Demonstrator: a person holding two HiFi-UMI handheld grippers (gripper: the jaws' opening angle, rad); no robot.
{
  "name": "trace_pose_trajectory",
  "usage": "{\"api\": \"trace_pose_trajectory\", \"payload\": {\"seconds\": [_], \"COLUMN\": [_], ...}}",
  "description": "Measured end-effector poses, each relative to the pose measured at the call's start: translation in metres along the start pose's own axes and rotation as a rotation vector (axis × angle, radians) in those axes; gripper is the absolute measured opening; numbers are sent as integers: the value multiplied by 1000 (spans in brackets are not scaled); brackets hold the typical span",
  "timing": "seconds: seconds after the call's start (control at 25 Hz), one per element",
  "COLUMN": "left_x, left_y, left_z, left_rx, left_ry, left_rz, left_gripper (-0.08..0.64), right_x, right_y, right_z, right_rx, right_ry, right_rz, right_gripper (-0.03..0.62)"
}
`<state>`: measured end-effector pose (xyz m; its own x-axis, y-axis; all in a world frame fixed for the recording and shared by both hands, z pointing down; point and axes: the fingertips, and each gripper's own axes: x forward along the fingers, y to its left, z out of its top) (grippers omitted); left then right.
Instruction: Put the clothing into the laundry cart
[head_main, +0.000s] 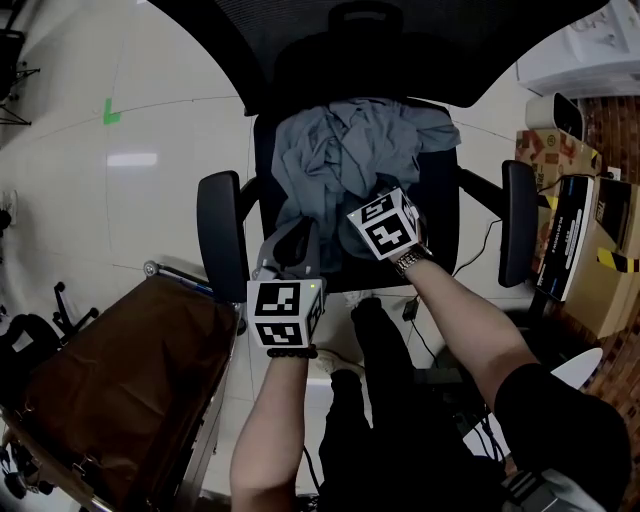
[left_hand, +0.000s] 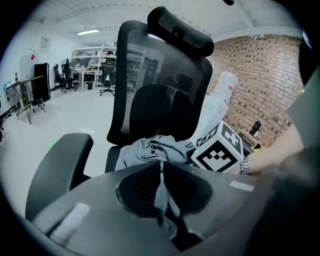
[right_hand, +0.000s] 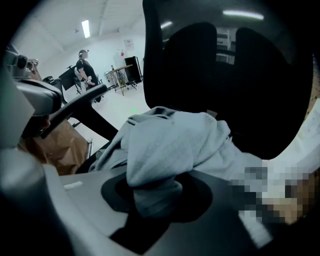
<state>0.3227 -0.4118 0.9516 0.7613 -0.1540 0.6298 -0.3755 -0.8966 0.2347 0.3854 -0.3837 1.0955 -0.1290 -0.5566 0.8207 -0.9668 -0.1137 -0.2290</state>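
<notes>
On the office chair (head_main: 222, 232), both grippers grip the grey clothing (head_main: 350, 160) heaped on its seat.
The left gripper (left_hand: 161, 175) is pinched tight on a thin fold at the heap's near edge, and the right gripper (right_hand: 152, 192) is clamped on a thick bunch. The grasp looks made; the next move calls for lifting the garment clear of the chair and carrying it left to the brown laundry cart (head_main: 110, 390).

In the head view the jaws of the right gripper (right_hand: 154, 196) are hidden behind its marker cube (head_main: 385, 225) and the grey clothing (head_main: 345, 160). The laundry cart (head_main: 120, 390) is cut off by the left and bottom edges. A distant person (right_hand: 85, 64) in the right gripper view is too small for detail.
</notes>
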Motion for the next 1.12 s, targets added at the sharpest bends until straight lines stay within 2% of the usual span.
{"api": "trace_pose_trajectory", "payload": {"seconds": [0.28, 0.56, 0.72, 1.12], "left_x": [-56, -124, -165, -272], "left_y": [-12, -25, -41, -64], "left_z": [38, 84, 94, 151], "left_rx": [11, 25, 30, 52], "left_ry": [-64, -170, -220, -349], "left_rz": [33, 68, 85, 180], "left_gripper": [15, 9, 5, 5], "right_x": [-79, -166, -225, -379], "right_y": [29, 64, 87, 157], "right_z": [53, 105, 120, 202], "right_rx": [-46, -119, -158, -293], "right_ry": [-117, -242, -327, -564], "right_rz": [6, -11, -18, 59], "right_gripper": [133, 132, 132, 132]}}
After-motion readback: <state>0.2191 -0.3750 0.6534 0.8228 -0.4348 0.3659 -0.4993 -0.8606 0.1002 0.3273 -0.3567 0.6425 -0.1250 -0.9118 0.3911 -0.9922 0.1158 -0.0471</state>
